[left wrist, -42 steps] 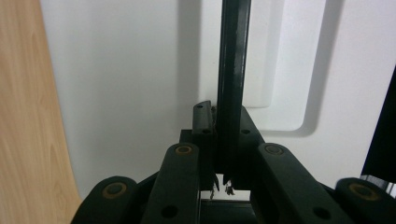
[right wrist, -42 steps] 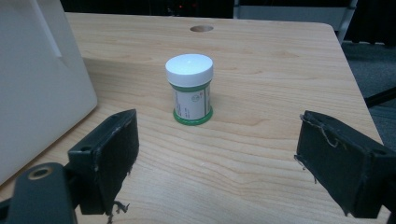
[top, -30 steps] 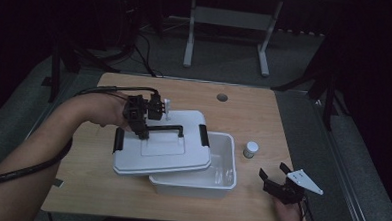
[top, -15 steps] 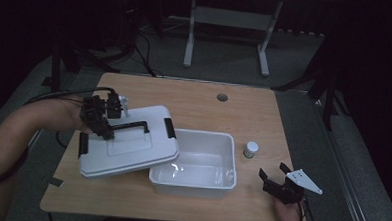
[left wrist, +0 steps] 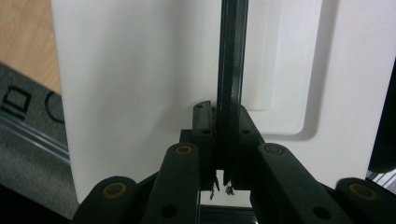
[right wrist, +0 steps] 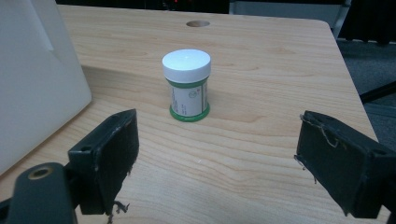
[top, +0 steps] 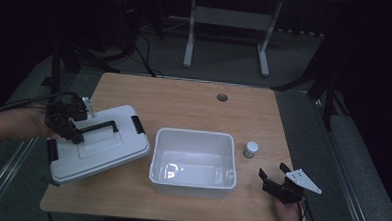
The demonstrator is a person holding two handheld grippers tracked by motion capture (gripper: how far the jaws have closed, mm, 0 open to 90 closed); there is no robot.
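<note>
At the table's left edge: the left gripper pinched the black handle of the white lid, its jaws pressed tight on the handle bar on both sides.
Left gripper view: the handle ran straight up between the two jaws, with the lid's white top behind it and a strip of wood at the upper left.
Lid: it lay slightly tilted near the table's front left corner, one end overhanging the left edge; black latches showed at both ends.
Box: the open white box stood at the middle of the table's front half, just right of the lid, apart from it or barely touching; I cannot tell which.
Jar: a small white-capped jar stood upright just right of the box, towards the right edge.
Right gripper: the right gripper sat near the front right corner, jaws spread wide with nothing between them.
Right gripper view: the green-labelled jar stood ahead of the spread jaws, well clear of both, with the box wall at the left.
</note>
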